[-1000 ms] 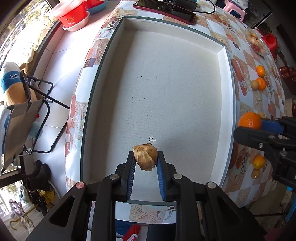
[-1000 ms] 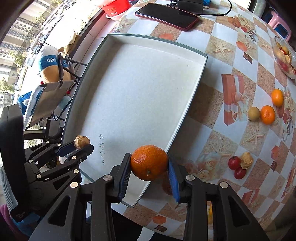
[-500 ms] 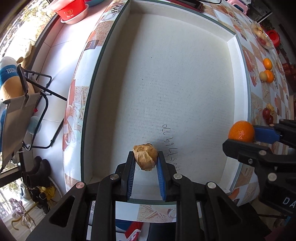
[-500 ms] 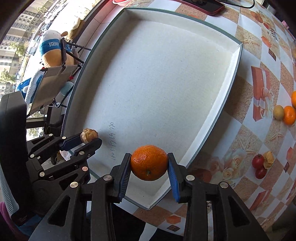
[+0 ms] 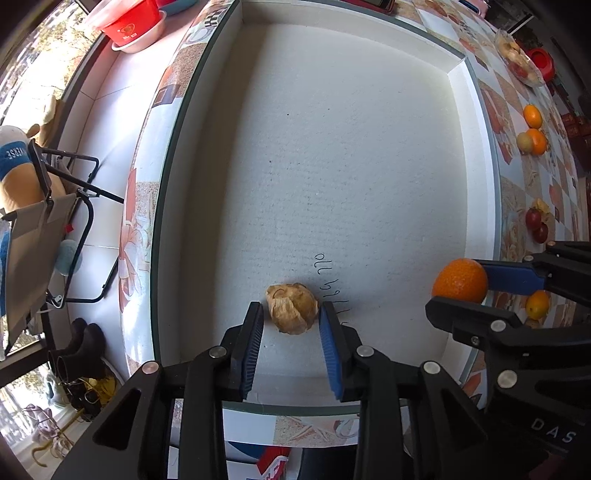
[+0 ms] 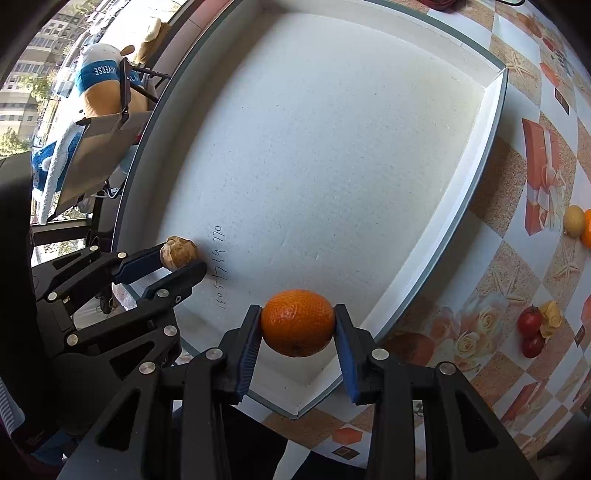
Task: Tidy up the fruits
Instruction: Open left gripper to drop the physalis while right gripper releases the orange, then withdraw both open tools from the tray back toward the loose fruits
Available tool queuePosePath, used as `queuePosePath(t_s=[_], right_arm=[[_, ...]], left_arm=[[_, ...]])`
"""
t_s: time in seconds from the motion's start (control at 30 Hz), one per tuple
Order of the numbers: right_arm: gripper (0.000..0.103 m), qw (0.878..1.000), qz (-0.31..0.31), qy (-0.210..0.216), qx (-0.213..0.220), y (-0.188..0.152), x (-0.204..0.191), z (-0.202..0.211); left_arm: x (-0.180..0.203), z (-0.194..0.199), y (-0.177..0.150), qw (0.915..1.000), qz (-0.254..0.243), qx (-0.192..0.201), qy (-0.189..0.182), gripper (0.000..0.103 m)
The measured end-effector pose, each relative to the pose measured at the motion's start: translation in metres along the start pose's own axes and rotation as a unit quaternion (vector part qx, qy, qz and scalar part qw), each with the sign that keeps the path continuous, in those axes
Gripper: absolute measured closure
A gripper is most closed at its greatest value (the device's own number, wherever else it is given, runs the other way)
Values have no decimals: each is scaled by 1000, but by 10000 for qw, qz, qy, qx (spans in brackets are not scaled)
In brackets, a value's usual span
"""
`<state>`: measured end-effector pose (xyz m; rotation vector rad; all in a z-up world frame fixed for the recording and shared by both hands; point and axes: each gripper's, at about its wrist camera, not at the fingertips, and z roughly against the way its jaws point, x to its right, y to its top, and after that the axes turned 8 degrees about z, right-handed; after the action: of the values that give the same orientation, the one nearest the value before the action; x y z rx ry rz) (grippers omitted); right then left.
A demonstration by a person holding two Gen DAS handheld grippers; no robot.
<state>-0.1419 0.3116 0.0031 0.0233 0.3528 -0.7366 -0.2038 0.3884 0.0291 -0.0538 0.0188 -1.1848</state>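
Observation:
A white foam tray fills the table's left part. A brown papery-husked fruit lies on the tray floor near its front edge, beside handwritten digits. My left gripper points straight down around the fruit. Its jaws are opening, and a gap shows at the left pad. In the right wrist view the same fruit sits at the tips of the left gripper. My right gripper is shut on an orange, held just above the tray's near right corner. That orange also shows in the left wrist view.
Loose fruit lies on the patterned tablecloth right of the tray: two oranges with a yellow fruit, red fruits and a small orange. A glass bowl stands far right. A red bowl sits on the windowsill at left.
The left jaws have parted from the brown fruit, which now rests on the tray floor. The right gripper has carried the orange in over the tray's near right corner and lower.

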Motion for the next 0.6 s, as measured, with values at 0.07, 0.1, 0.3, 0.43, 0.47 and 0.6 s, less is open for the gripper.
queuePosePath(t_s=[0.07,0.1,0.3,0.43,0.47,0.6], right_arm=[[61,10000,4,23,-22,-3,4,3],[60,10000,-6,25,-16,-3,5,4],[29,9997,-177,86,150,-2,15,16],[25,9996,-93,-36,279,0,13,25],[16,9994,-89,-111,321,0,13,27],[0,9978,-162,-353,543,-3,23,38]], left_arm=[[-1,1,0,9998,25,41,172,42],[-2,2,0,9997,59,60,223,35],[-16,12,0,9985,352,298,296,23],[-14,11,3,9984,386,172,386,22],[-14,9,4,9983,401,143,410,22],[-13,8,5,9979,438,141,448,22]])
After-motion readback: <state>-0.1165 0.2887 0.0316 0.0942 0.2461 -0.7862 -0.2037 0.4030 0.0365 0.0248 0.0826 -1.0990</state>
